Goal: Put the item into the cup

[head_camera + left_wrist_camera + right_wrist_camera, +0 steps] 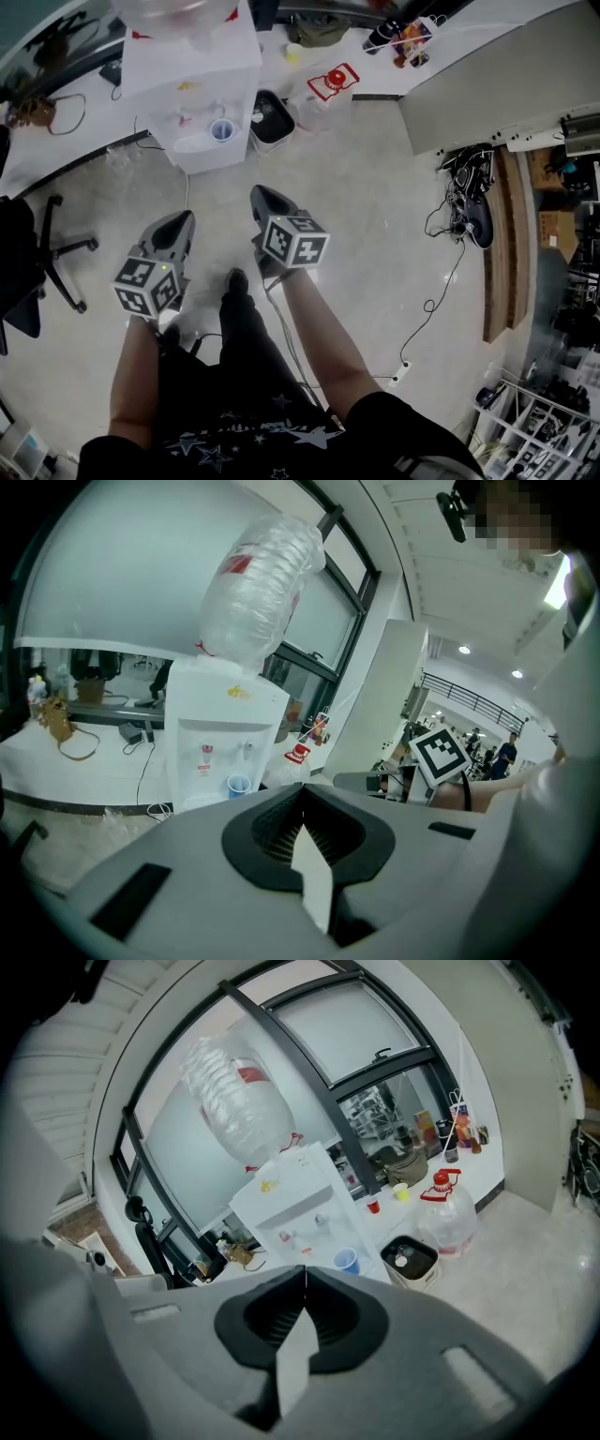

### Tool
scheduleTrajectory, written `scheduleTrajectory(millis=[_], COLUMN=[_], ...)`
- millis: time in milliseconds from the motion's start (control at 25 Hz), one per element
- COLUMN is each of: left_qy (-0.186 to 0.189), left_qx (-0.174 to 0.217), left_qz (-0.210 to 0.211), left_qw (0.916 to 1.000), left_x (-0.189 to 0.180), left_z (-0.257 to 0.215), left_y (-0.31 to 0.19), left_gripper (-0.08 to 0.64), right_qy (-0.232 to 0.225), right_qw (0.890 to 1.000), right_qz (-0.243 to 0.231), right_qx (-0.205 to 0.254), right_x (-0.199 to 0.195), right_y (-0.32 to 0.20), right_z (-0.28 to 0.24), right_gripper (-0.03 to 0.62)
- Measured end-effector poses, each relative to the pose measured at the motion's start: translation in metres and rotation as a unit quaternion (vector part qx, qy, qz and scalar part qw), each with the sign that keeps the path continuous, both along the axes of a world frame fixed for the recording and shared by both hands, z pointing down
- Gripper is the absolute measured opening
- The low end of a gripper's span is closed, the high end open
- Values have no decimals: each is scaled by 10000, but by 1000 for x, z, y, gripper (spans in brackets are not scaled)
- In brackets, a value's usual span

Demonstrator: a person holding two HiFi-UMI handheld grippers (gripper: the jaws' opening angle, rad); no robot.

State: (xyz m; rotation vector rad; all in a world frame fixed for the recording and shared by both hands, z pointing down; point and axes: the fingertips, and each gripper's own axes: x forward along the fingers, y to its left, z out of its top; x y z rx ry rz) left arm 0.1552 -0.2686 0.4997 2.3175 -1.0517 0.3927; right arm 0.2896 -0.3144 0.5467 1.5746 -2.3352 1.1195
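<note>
I'm holding the left gripper (302, 799) with its jaws pressed together on nothing, and the right gripper (304, 1277) is sitting just the same, closed and empty. Both are pointing over the floor toward the white water dispenser (192, 89). The blue cup (222, 129) is standing in the dispenser's tap recess, well apart from both grippers. A bin (272, 120) is standing just beside the dispenser.

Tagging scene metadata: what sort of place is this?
Probably an office or lab workspace, by its water corner: a water dispenser with a blue cup in its bay, a bin beside it, an office chair and loose cables across the floor.
</note>
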Motion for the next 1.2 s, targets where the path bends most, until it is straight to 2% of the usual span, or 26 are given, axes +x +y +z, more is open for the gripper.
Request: scheduleTrajectory(millis=[520,1200], left_qy=[358,598], left_qx=[-20,456], left_qz=[211,857], left_qw=[9991,9935], left_x=[-79,-172], left_z=[-33,-86], left_y=[69,169], left_gripper=[7,7], right_qy=[165,428], right_qw=[9986,9914], right_qz=[372,864], right_qx=[329,885], right_x=[-73,-154], right_y=[76,180], right_z=[-62,-129], right_gripper=[2,2])
